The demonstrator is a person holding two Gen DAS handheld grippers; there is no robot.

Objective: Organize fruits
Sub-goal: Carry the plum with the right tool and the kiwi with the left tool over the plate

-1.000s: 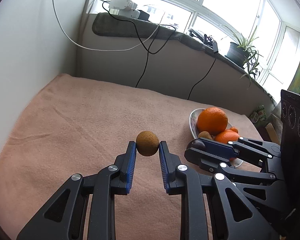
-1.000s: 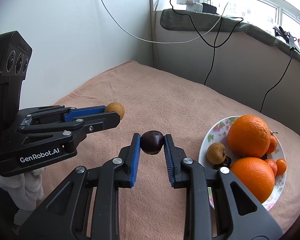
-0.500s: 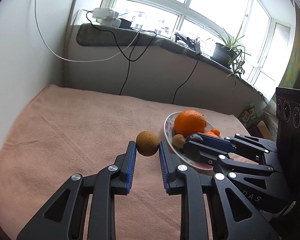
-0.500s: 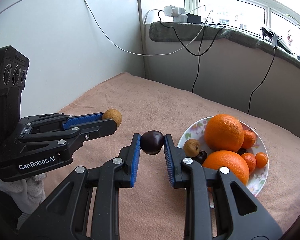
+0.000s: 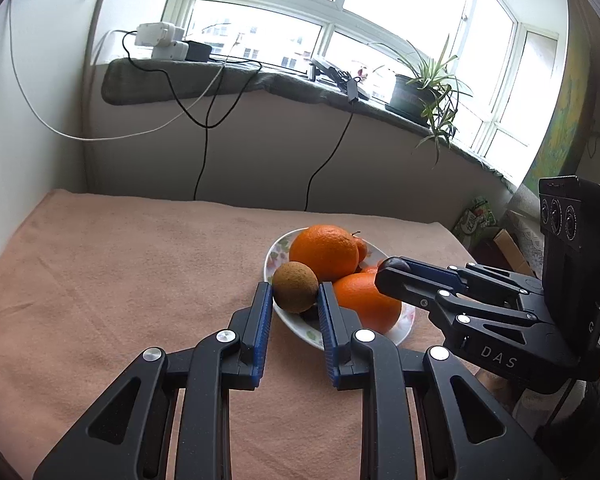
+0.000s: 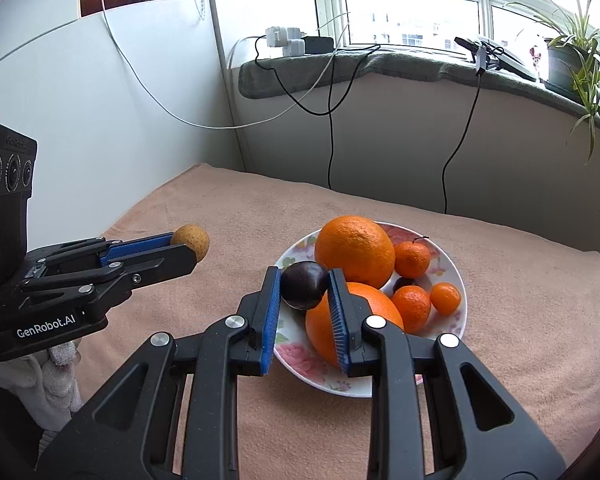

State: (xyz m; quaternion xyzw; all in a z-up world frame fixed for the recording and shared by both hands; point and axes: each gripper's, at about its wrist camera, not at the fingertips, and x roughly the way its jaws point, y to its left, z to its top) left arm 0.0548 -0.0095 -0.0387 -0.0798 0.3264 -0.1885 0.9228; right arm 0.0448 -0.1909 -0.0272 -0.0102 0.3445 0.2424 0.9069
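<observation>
Over the plate (image 6: 458, 280) of oranges (image 6: 354, 250) on the pink-covered counter (image 6: 228, 216), the right gripper (image 6: 304, 286) is pinching a dark plum (image 6: 303, 285), while the left gripper (image 5: 295, 292) pinches a brown round fruit (image 5: 295, 286) beside it.

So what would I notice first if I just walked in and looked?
Probably the plate of bright oranges and little tangerines on the pink blanket. Right above it, two black grippers each pinch a small fruit: the right gripper holds a dark plum over the plate, and the left gripper holds a round brown fruit at the plate's edge.
</observation>
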